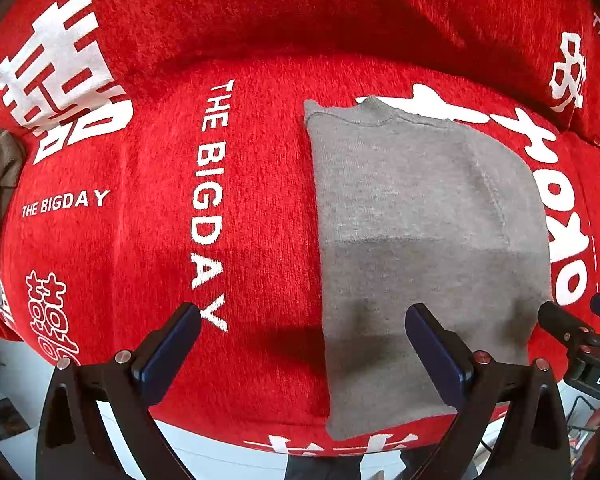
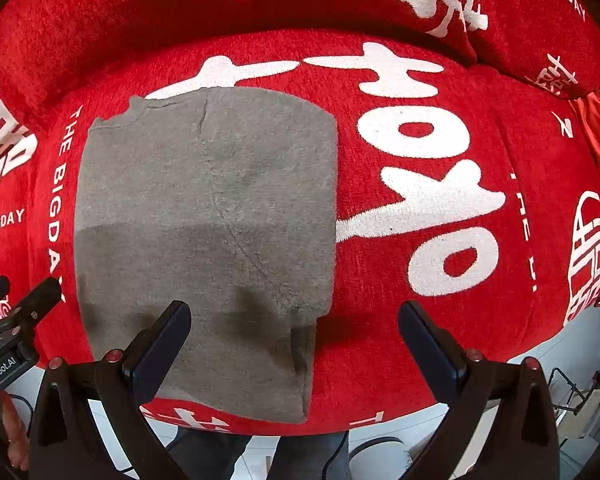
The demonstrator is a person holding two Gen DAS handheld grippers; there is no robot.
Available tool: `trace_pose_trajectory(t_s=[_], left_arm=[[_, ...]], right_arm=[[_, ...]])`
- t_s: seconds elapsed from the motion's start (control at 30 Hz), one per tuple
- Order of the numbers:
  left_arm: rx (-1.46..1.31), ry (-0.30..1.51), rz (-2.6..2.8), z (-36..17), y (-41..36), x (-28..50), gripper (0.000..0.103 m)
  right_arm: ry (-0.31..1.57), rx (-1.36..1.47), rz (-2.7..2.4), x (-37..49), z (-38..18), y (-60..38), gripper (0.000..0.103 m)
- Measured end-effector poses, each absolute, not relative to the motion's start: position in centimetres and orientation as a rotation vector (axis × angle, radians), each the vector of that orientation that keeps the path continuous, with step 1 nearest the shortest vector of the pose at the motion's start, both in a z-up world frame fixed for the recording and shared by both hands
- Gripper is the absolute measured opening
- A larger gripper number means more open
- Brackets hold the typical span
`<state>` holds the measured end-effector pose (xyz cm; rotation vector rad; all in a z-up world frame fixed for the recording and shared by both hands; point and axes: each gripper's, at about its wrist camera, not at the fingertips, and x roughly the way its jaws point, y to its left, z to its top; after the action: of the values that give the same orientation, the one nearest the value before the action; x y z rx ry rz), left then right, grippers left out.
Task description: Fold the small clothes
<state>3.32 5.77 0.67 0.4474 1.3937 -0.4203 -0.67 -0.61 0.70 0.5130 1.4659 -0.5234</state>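
Garment: grey knit top (image 1: 428,248), folded to a tall rectangle, lying flat on the red cushion (image 1: 260,208); collar end toward the cushion's back edge, hem end at the front edge.
Garment, right-wrist view: same grey knit top (image 2: 204,216), left of cushion centre; a seam line runs diagonally down it.
Hidden/unclear: can't tell how many layers are folded under; sleeves not visible. Near part of the top sits in shadow, so texture there is hard to read. Hem corner partly behind the fingers in both views.
Edges: top's long left edge runs straight, just beside white "THE BIGDAY" lettering (image 1: 208,204); right edge overlaps big white characters (image 2: 416,184). Hem reaches the cushion's front edge.
Open room: bare red cushion to the right of the top in the right-wrist view, and to its left in the left-wrist view; backrest (image 1: 300,12) rises behind the back edge.
Left gripper (image 1: 303,312): fingers spread wide, nothing between them; hovers at the front edge, right finger over the top's hem area.
Right gripper (image 2: 294,308): fingers spread wide, empty; left finger over the top's near part, right finger over bare cushion.
Cut off: each gripper shows only partly at the other view's side edge.
Beyond the front edge: pale floor (image 2: 404,420), blurred clutter, can't ID.
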Motion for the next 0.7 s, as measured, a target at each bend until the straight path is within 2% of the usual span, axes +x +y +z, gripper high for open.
trace_pose_trajectory(t_s=[0.57, 0.7], left_arm=[[0.449, 1.402, -0.406, -0.03, 5.86, 3.86, 0.102], [0.489, 1.342, -0.409, 0.1, 5.52, 3.55, 0.102]], right_arm=[[1.467, 0.499, -0.523, -0.2, 0.53, -0.47, 0.103], [1.467, 0.498, -0.52, -0.27, 0.19, -0.4, 0.103]])
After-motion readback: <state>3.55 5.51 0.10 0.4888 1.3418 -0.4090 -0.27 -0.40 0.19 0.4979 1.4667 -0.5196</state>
